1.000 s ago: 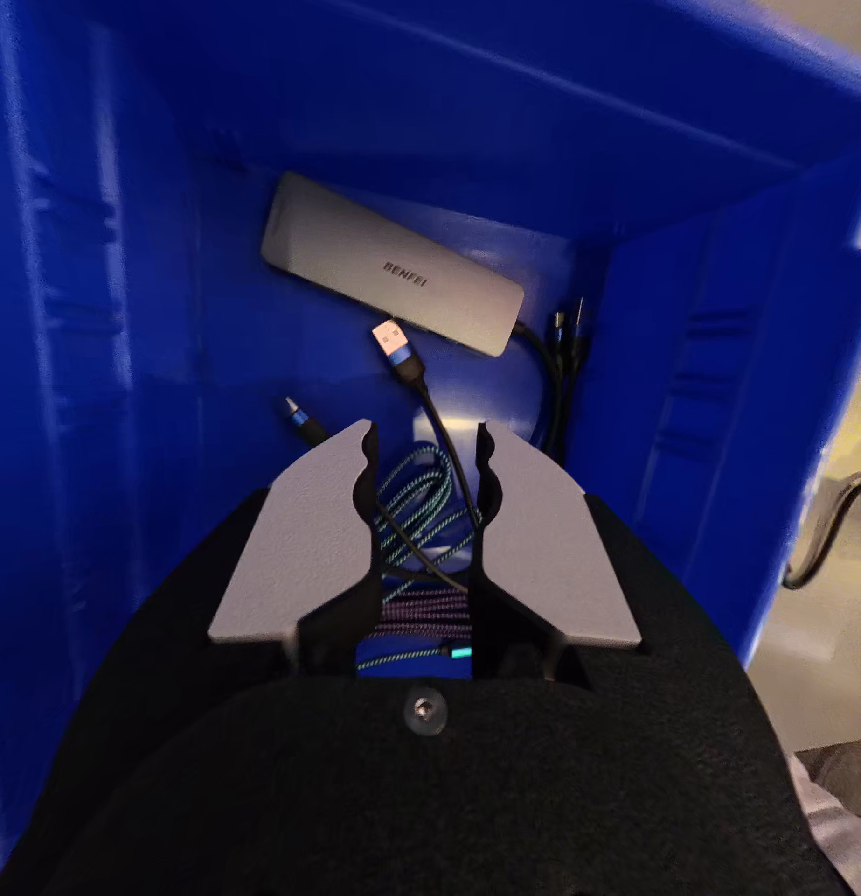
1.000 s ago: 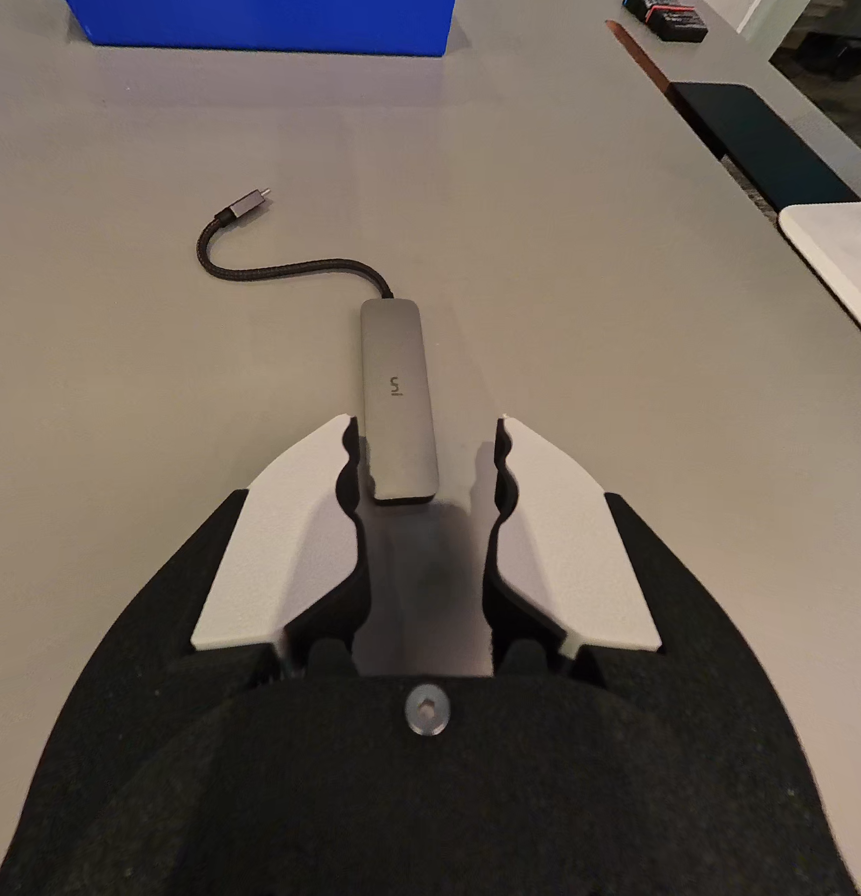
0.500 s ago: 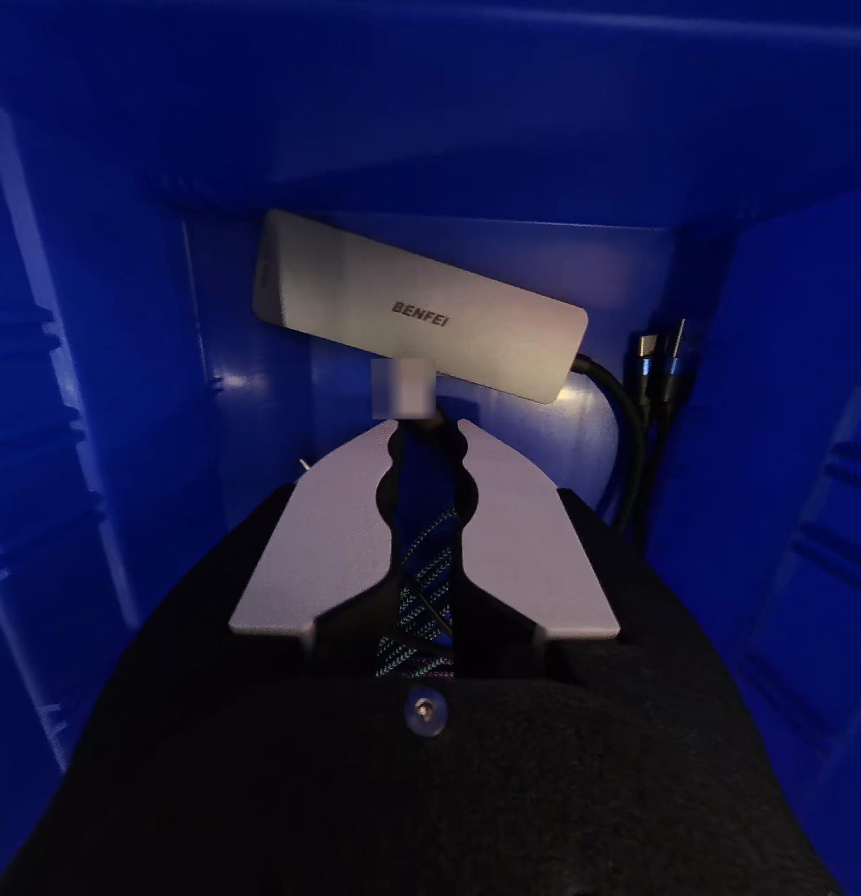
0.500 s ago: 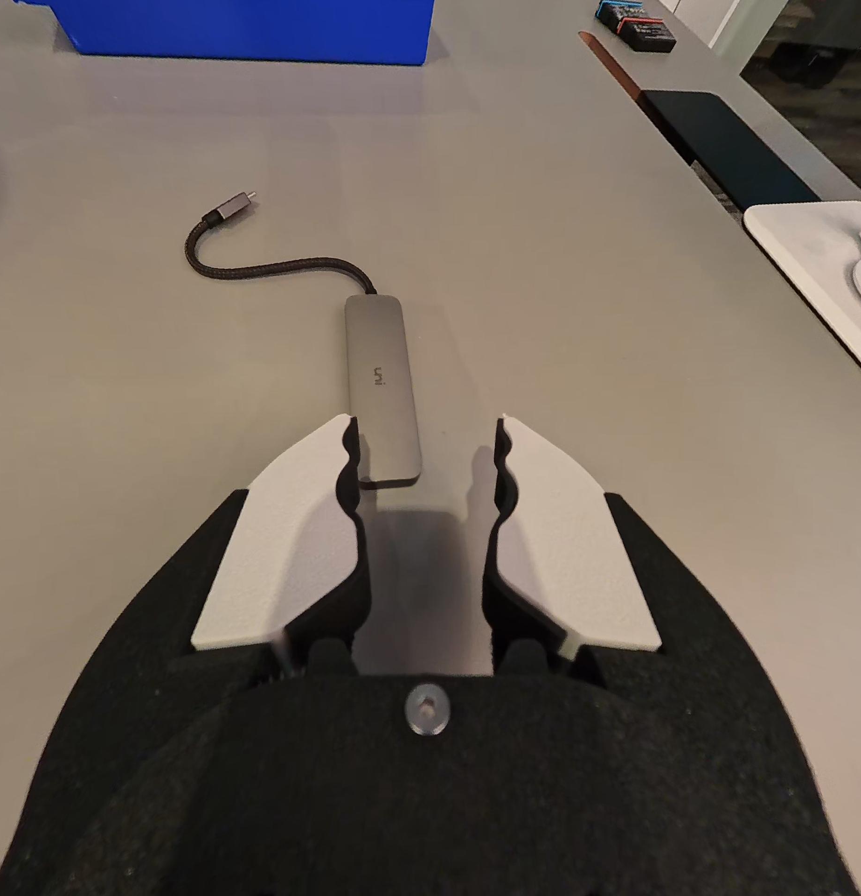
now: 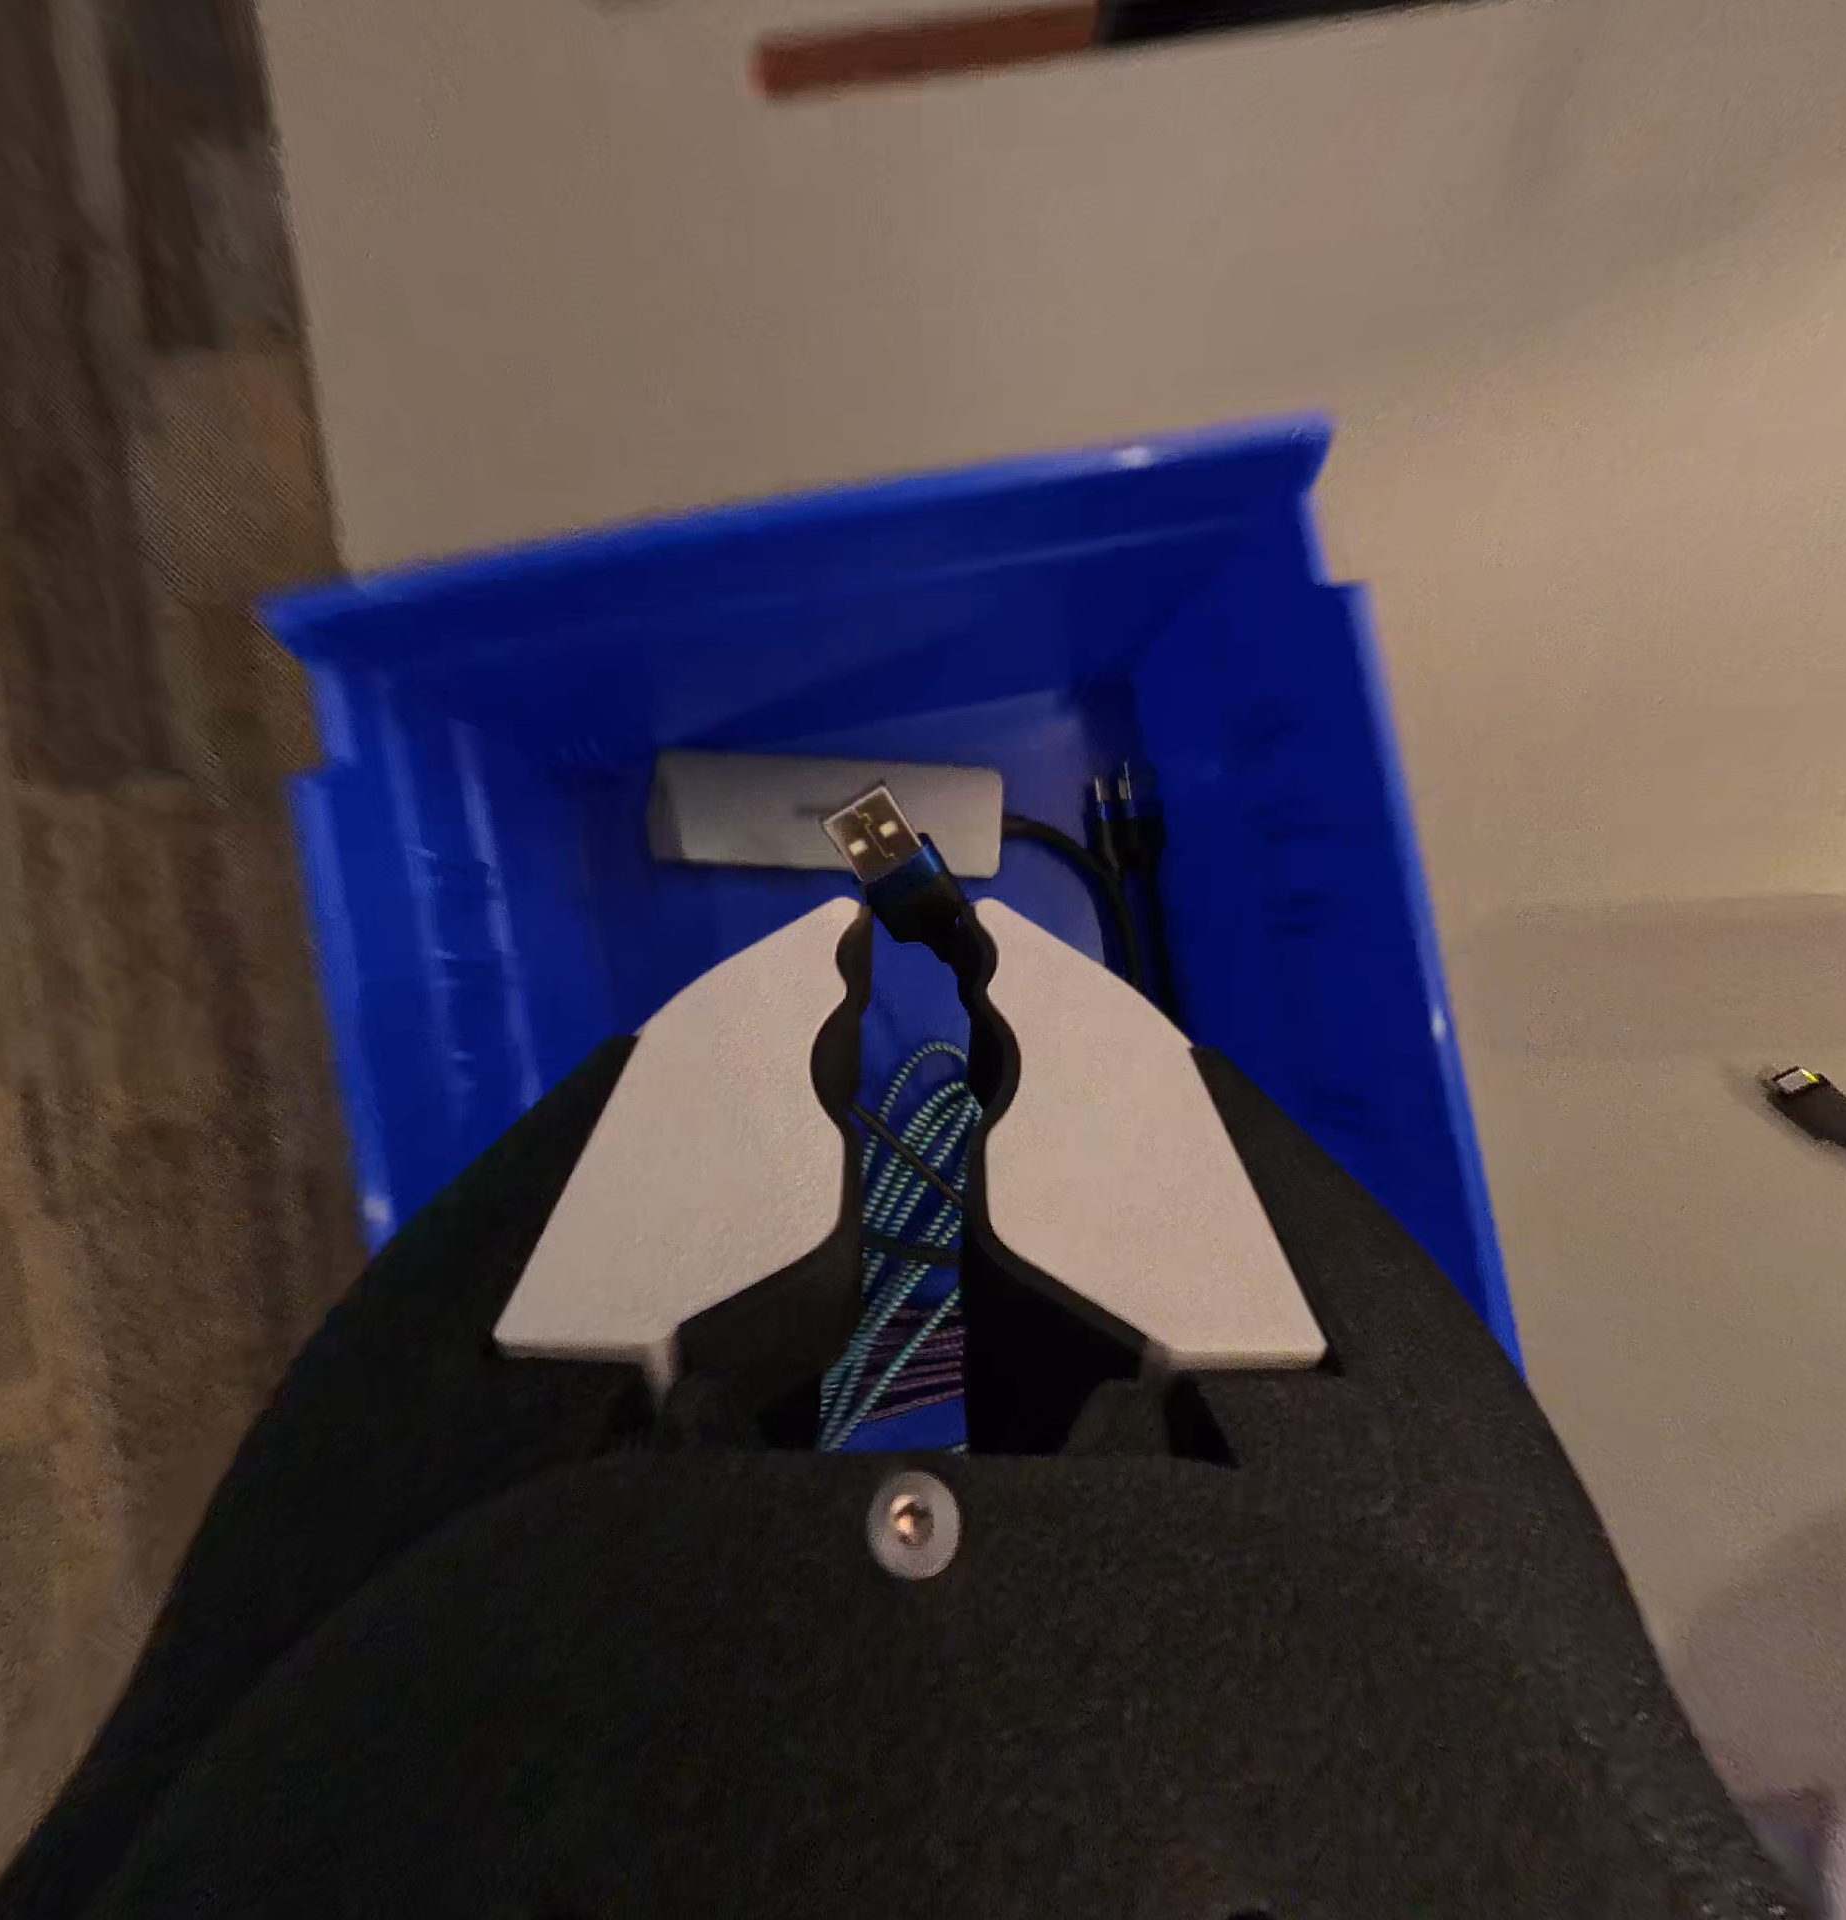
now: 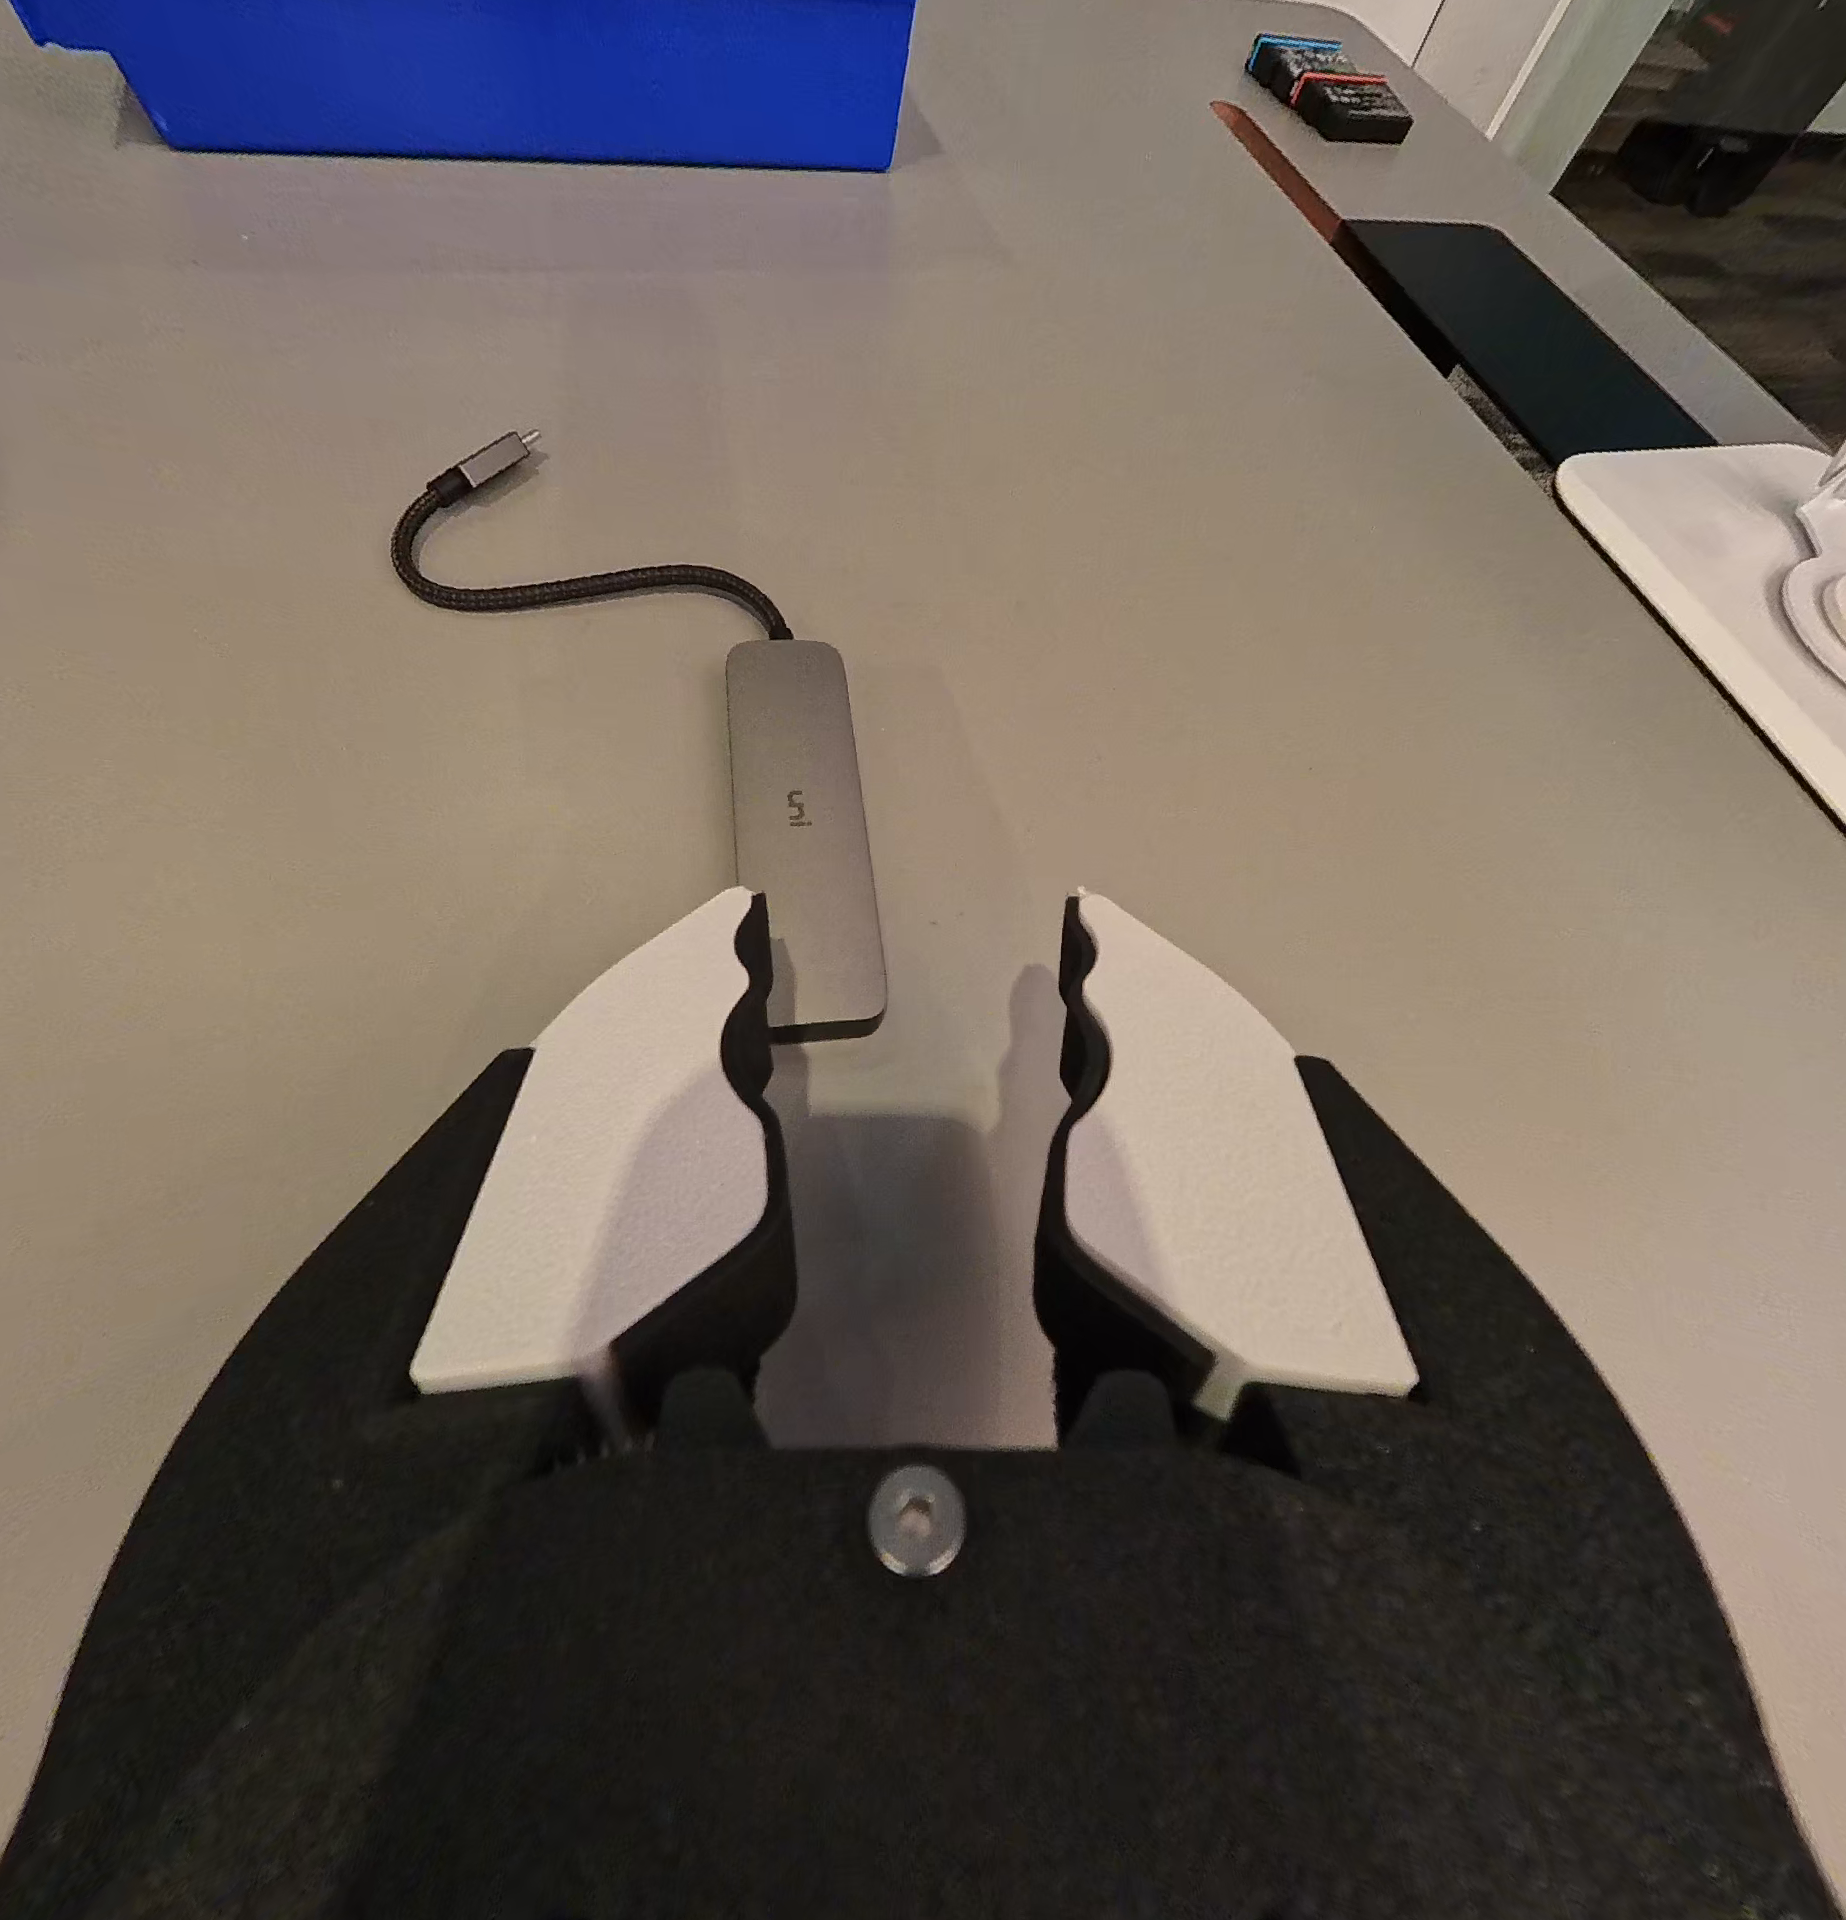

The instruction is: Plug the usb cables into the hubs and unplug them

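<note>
- Left wrist view: the left gripper [image 5: 917,914] has its fingers [image 5: 753,1122] nearly closed, pinching a USB cable [image 5: 903,868] just behind its blue-collared plug, whose metal end sticks out past the tips.
- It hangs over a blue bin [image 5: 794,582], which holds a silver hub [image 5: 753,810], dark cables [image 5: 1127,831] at the right wall and a teal braided cable [image 5: 903,1226].
- Right wrist view: the right gripper [image 6: 914,909] holds nothing, its fingers [image 6: 628,1132] spread wide.
- A grey hub [image 6: 805,810] lies on the bench [image 6: 1210,675], its near end between the tips beside the left one; whether they touch is unclear.
- Its braided lead [image 6: 586,582] curls away to the left.
</note>
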Demonstrator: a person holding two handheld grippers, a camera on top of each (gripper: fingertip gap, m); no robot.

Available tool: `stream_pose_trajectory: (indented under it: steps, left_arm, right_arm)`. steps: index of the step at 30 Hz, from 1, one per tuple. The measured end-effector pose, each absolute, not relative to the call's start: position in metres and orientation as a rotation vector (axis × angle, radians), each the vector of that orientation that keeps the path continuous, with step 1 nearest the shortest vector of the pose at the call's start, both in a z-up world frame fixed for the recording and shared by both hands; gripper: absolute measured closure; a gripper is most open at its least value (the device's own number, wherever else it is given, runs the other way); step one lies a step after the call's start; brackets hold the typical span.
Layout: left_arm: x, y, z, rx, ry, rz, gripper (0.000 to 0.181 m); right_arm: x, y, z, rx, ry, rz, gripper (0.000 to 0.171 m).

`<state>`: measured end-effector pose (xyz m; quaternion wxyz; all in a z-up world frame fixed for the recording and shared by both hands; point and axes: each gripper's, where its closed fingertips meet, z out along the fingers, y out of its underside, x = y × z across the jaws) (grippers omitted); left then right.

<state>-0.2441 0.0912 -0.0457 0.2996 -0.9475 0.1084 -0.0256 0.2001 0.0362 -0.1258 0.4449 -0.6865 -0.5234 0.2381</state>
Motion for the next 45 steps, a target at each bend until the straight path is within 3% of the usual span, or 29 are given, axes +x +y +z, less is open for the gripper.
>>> stream_pose_trajectory:
  steps: [10,12,16,19,26,28,32,35,45]
  left_arm:
    - [-0.213,0.095,0.109,-2.134,0.374,0.029,0.168]
    - [-0.206,0.093,0.142,-2.059,0.386,0.05,0.181]
    - [-0.192,0.088,0.194,-1.929,0.405,0.099,0.181]
    - [-0.188,0.086,0.167,-2.045,0.44,0.101,0.181]
    - [-0.203,0.075,0.036,-2.298,0.455,0.03,0.181]
    - [-0.2,0.074,0.003,-2.307,0.513,-0.012,0.167]
    - [-0.186,0.087,-0.049,-2.257,0.714,-0.068,0.157]
    - [-0.183,0.101,-0.074,-2.264,0.78,-0.134,0.148]
    - [-0.188,0.122,-0.127,-2.443,0.828,-0.146,0.145]
  right_arm:
    - [0.203,0.037,-0.118,-1.683,-1.264,0.6,0.119]
    - [0.204,0.037,-0.116,-1.678,-1.261,0.598,0.119]
    - [0.207,0.037,-0.115,-1.677,-1.26,0.584,0.118]
    - [0.209,0.037,-0.115,-1.675,-1.26,0.58,0.118]
    - [0.213,0.037,-0.113,-1.67,-1.247,0.596,0.118]
    - [0.213,0.037,-0.112,-1.668,-1.243,0.603,0.118]
    - [0.215,0.038,-0.112,-1.67,-1.237,0.607,0.118]
    - [0.217,0.039,-0.114,-1.678,-1.237,0.594,0.118]
    - [0.223,0.043,-0.114,-1.692,-1.228,0.56,0.119]
